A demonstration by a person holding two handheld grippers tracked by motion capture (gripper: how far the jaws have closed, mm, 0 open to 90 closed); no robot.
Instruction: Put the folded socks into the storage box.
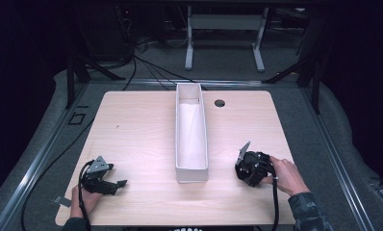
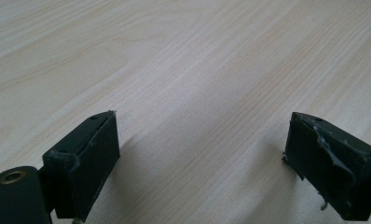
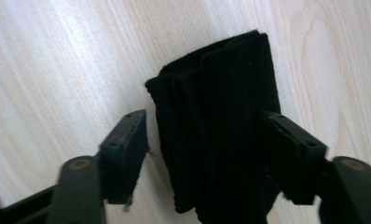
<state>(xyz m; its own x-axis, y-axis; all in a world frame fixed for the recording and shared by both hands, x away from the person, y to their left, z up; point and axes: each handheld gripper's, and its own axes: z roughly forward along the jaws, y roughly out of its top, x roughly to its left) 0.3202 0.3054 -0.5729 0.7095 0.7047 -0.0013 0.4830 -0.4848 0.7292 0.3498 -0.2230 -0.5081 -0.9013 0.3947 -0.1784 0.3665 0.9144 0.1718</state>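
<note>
A pale wood table [image 1: 141,144] took up most of the high view, rounded at the corners, with a small round cable hole [image 1: 220,103] near its far edge. Dark carpeted floor [image 1: 31,144] lay around it, and the legs of a white desk frame [image 1: 223,43] stood beyond, with black cables trailing across the floor behind the table.

Down the middle of the table ran a long narrow white box [image 1: 191,168], open at the top, its long side pointing away from the person. It stood between the two hands (a wall of sorts, one gripper to each side). What lay inside could not be made out beyond pale walls and floor.

Left gripper [image 1: 113,185]: held low near the table's near-left corner, left hand [image 1: 83,199] behind it, grey three-cornered plate on top. In the left gripper view its jaws stood wide apart over bare wood grain, nothing between them.

Right gripper [image 3: 204,154]: on the near-right part of the table, just beside the box's near end, right hand [image 1: 288,175] gripping it from the right, a patterned sleeve [image 1: 307,211] at the edge. Jaws parted and straddling a folded black cloth [image 3: 221,130] lying flat on the wood. The right jaw sat against the cloth's edge; a sliver of table showed between the left jaw and the cloth.

Cloth: ribbed knit, matte black, folded in several layers stacked side by side, edges fairly even.
</note>
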